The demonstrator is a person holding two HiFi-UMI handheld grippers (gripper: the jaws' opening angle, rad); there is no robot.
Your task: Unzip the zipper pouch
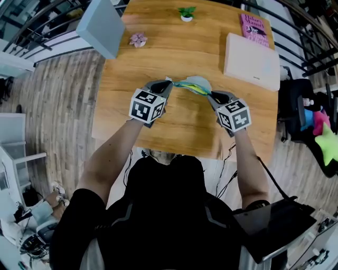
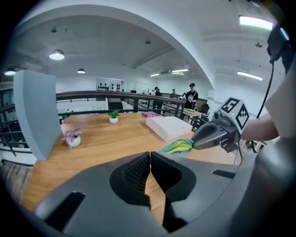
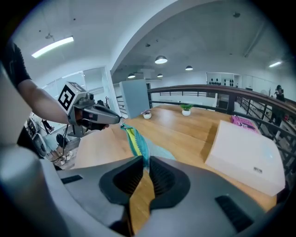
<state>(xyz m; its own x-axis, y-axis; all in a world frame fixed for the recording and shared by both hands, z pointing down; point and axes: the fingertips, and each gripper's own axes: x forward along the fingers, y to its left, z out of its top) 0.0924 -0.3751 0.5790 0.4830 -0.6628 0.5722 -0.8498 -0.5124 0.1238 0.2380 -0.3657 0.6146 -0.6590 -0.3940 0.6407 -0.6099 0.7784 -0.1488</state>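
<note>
Zipper pouch (image 1: 193, 84) is up in the air over the wooden table (image 1: 174, 124), pretty much dead centre of the head view, strung between my two claws. My right claw (image 3: 144, 161) is pinching one end of it. In the right gripper view the teal fabric with the yellow-green zipper band runs straight down into the jaws, which sit just a sliver apart around it. My left claw (image 2: 150, 155) is pressed fully together, and in its own view I honestly can't see anything between the pads. Over in the upper left of the right gripper view, though, its tip sits right on the pouch's other end, at the zipper line, so it's nipping something small there. Whether that's the pull tab itself I can't tell, it's too tiny. Other stuff on the table in the head view: a white box (image 1: 252, 61) at upper right, a pink book (image 1: 255, 29) just beyond it, a little potted plant (image 1: 186, 13) at top centre, a small pink flower (image 1: 138, 39) toward upper left, and a grey panel (image 1: 103, 26) at the upper-left corner.
</note>
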